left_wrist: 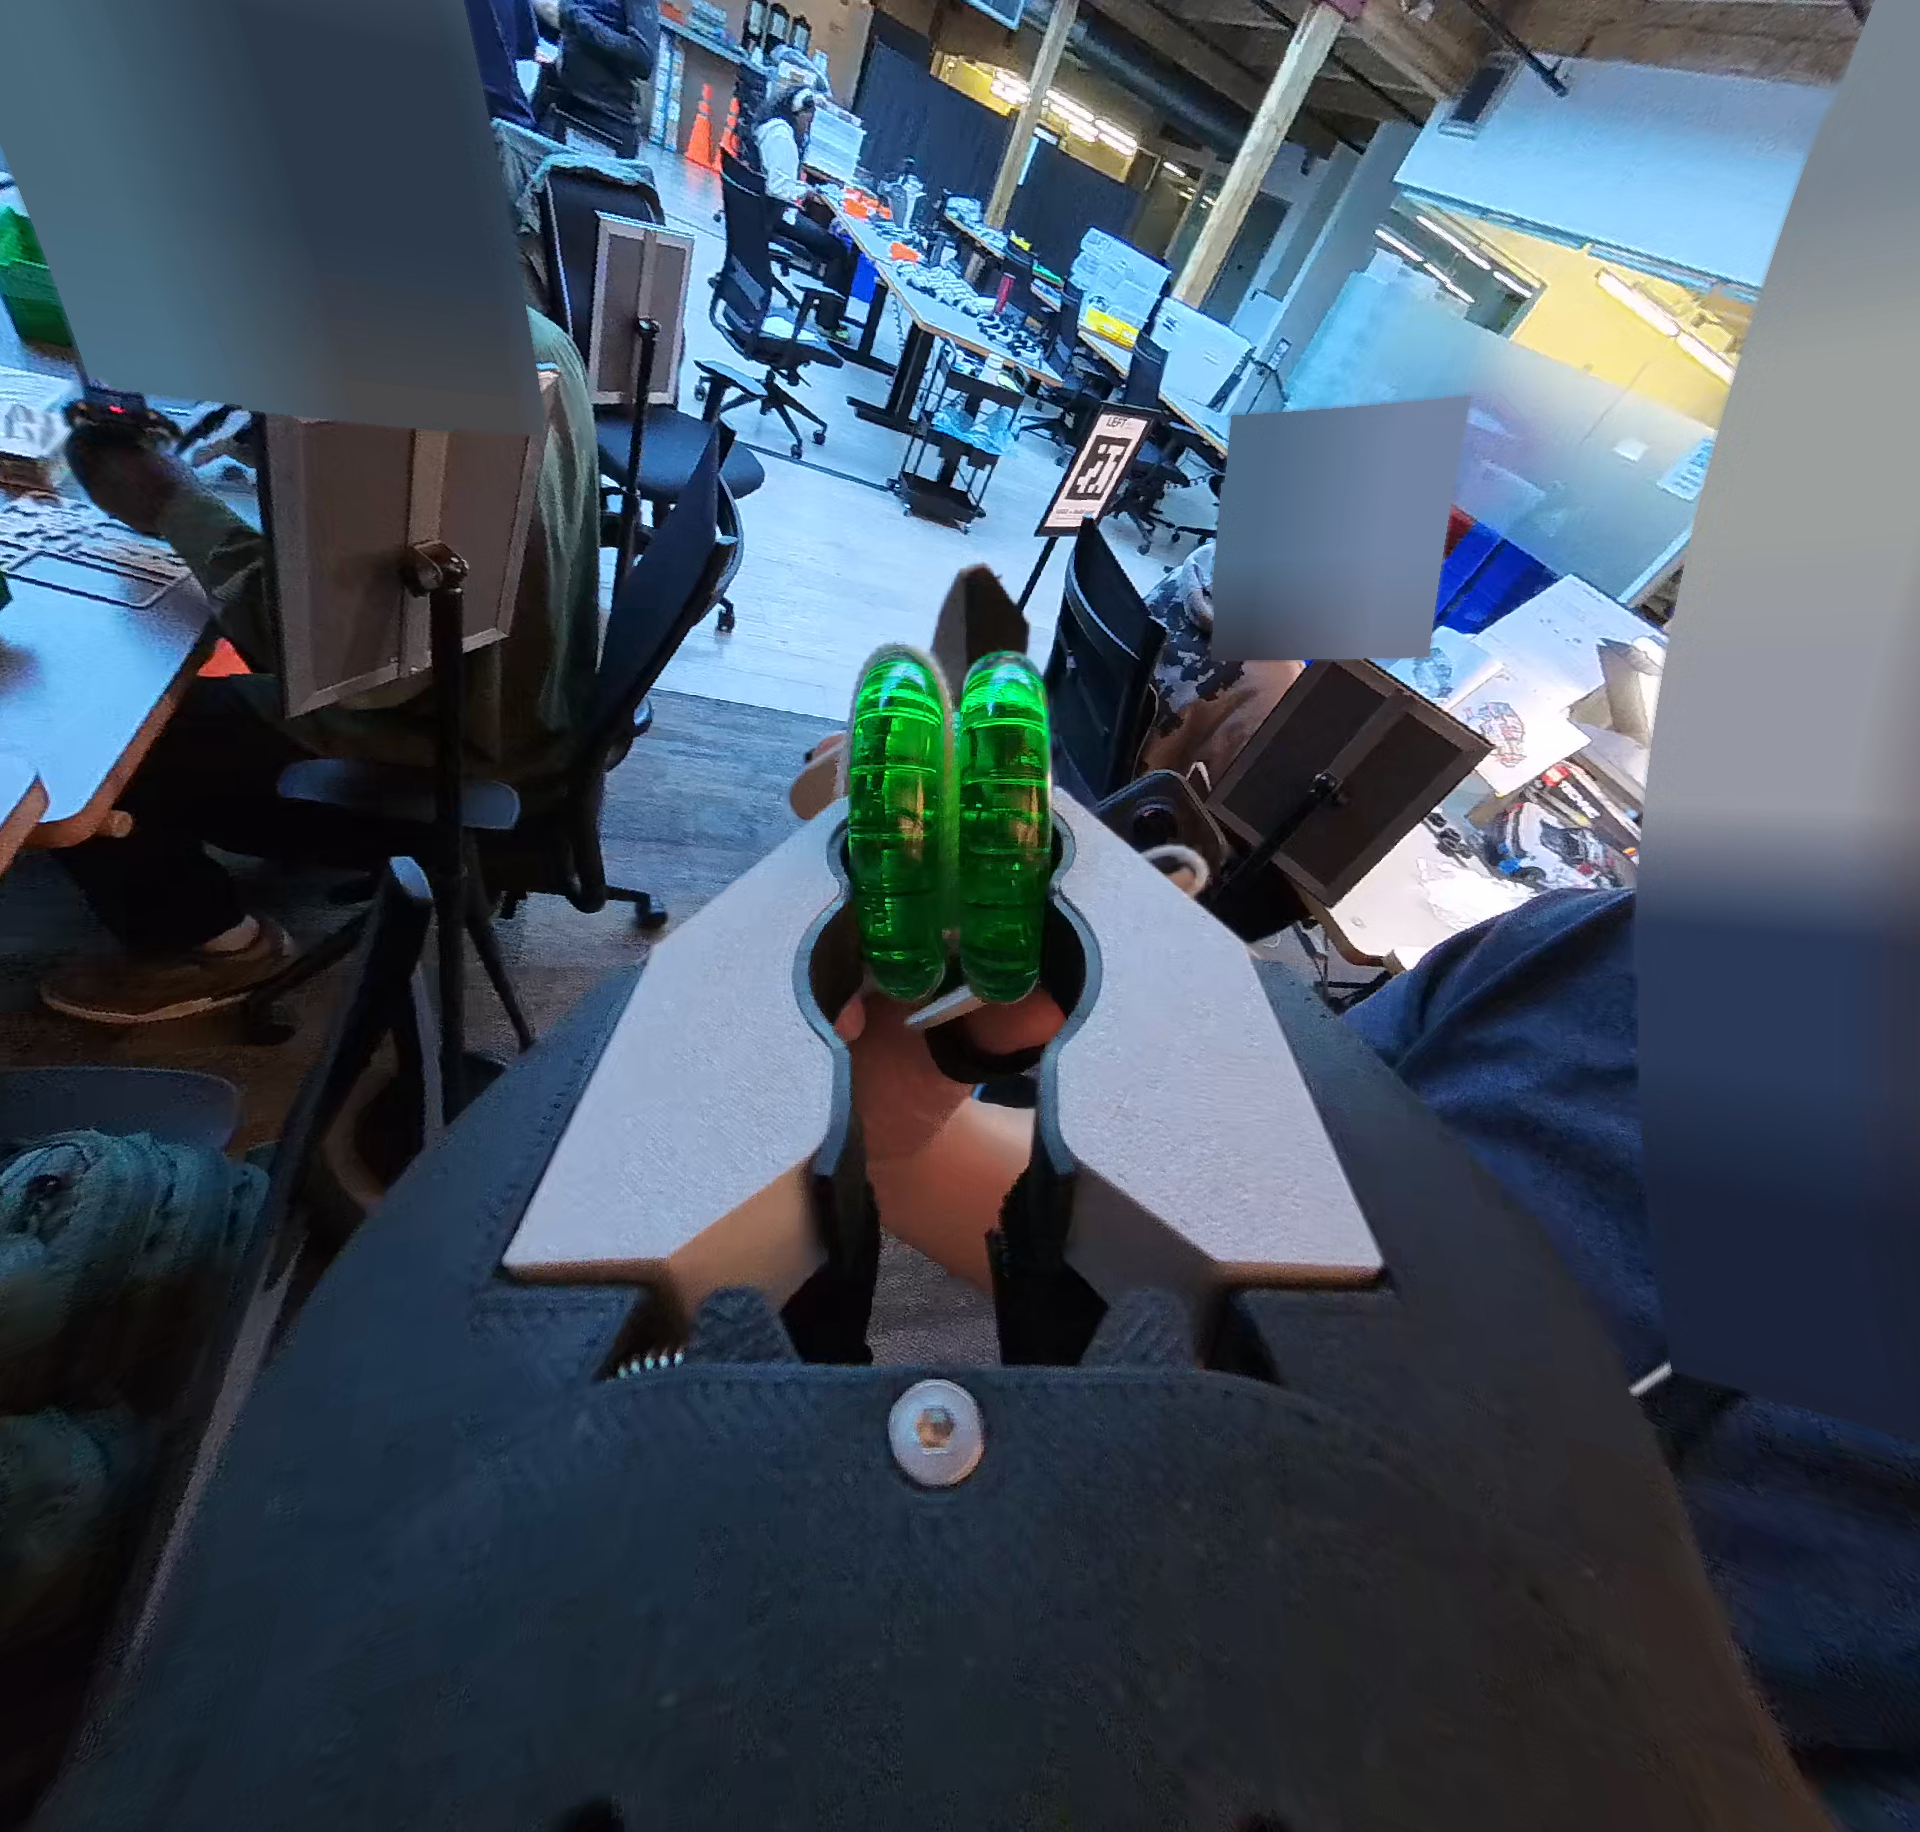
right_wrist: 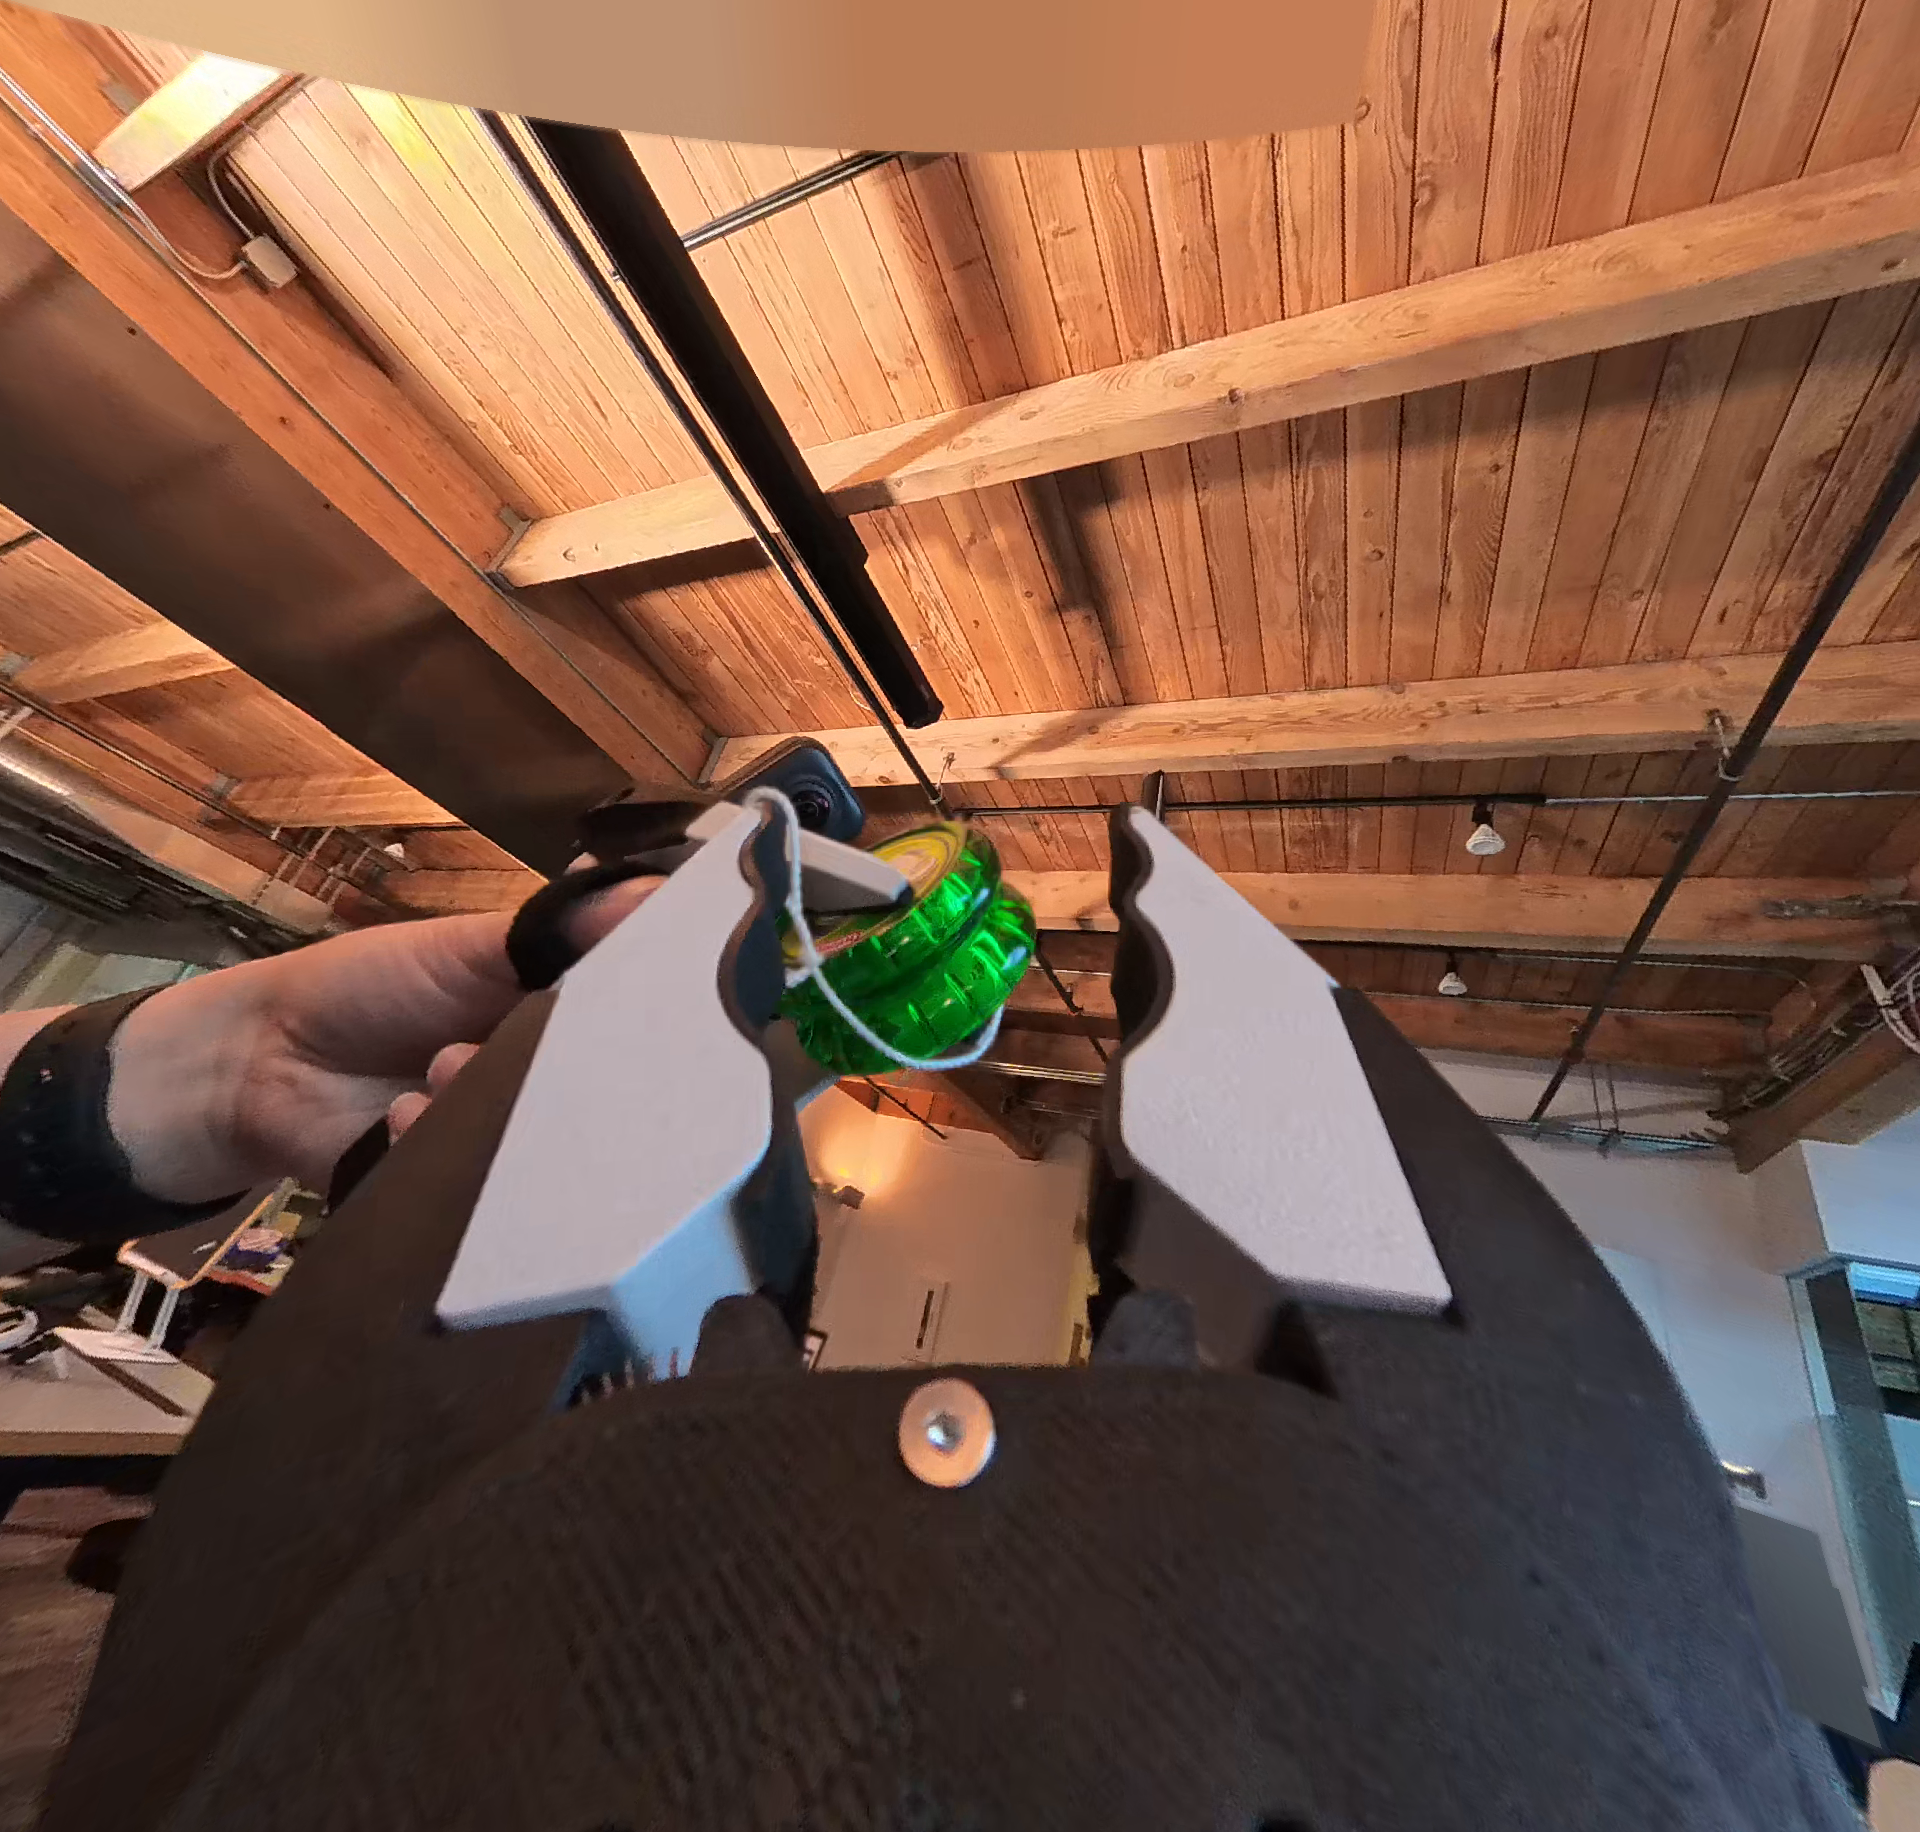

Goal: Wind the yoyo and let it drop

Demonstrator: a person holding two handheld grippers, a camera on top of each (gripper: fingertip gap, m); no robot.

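Yoyo point(left_wrist: 948, 832), translucent green, is sitting clamped edge-on between the fingers of the left hand-held gripper point(left_wrist: 948, 847), held up in the air and resting on no desk. In the right wrist view the right hand-held gripper point(right_wrist: 940, 837) is standing spread open, gripping nothing, though the white string point(right_wrist: 831, 961) is looping over the tip of one of its fingers and running down past the yoyo's point(right_wrist: 914, 951) rim. How much string is already wound in the groove cannot be told. Judging by the loose loop, winding is likely nearing its end; the drop is not yet done.
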